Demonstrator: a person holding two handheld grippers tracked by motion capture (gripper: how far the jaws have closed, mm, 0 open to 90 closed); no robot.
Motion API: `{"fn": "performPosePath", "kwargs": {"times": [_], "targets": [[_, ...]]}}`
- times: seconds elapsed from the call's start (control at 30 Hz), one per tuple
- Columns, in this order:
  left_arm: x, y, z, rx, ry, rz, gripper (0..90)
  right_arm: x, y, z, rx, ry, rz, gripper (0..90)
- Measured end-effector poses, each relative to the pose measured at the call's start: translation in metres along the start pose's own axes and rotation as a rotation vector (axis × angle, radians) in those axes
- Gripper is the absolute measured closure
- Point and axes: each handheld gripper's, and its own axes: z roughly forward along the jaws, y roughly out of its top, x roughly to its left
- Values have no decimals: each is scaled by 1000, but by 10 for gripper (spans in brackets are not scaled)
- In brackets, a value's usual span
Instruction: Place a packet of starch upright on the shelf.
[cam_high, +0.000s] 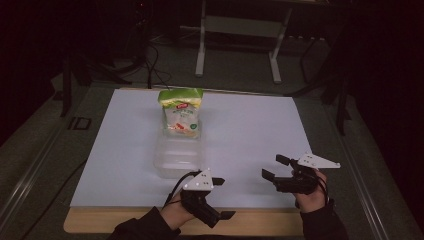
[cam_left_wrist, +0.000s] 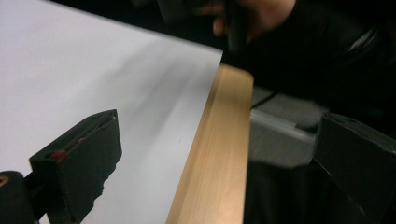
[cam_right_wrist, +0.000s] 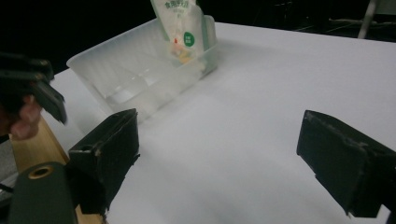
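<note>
Left gripper (cam_high: 222, 197) sits at the near edge of the sheet (cam_high: 250, 130), jaws spread wide, nothing between them; in its own view the blocky matte-black jaws straddle the sheet's edge and the rounded, pale wooden table rim (cam_left_wrist: 219, 149). Right gripper (cam_high: 272, 167), near the sheet's near right corner, jaws likewise wide apart and empty; a grey three-cornered plate sits on top. Sheet: smooth, white, rectangular, covering most of the tabletop. Tub (cam_high: 177, 152): translucent plastic, rectangular, ribbed walls, standing left of the sheet's centre. Pouch (cam_high: 181, 112): glossy, green-topped, pale printed front, standing upright in the tub's far end. Both grippers lie well apart from the tub's far end.
</note>
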Motion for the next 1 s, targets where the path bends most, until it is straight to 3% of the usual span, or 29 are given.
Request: {"fn": "performPosePath", "kwargs": {"times": [0.13,0.27,0.57,0.7,1.0], "targets": [[-1,-8,6,17,3,16,17,1,-3,2,15,3,-10,128],[5,-15,9,19,11,1,17,1,-7,6,31,10,-5,128],[11,-28,12,36,61,57,17,2,-12,11,56,8,-25,128],[11,-35,16,40,70,64,17,0,-14,12,62,7,-23,128],[11,-39,17,23,45,69,17,2,-16,14,68,13,-39,128]]}}
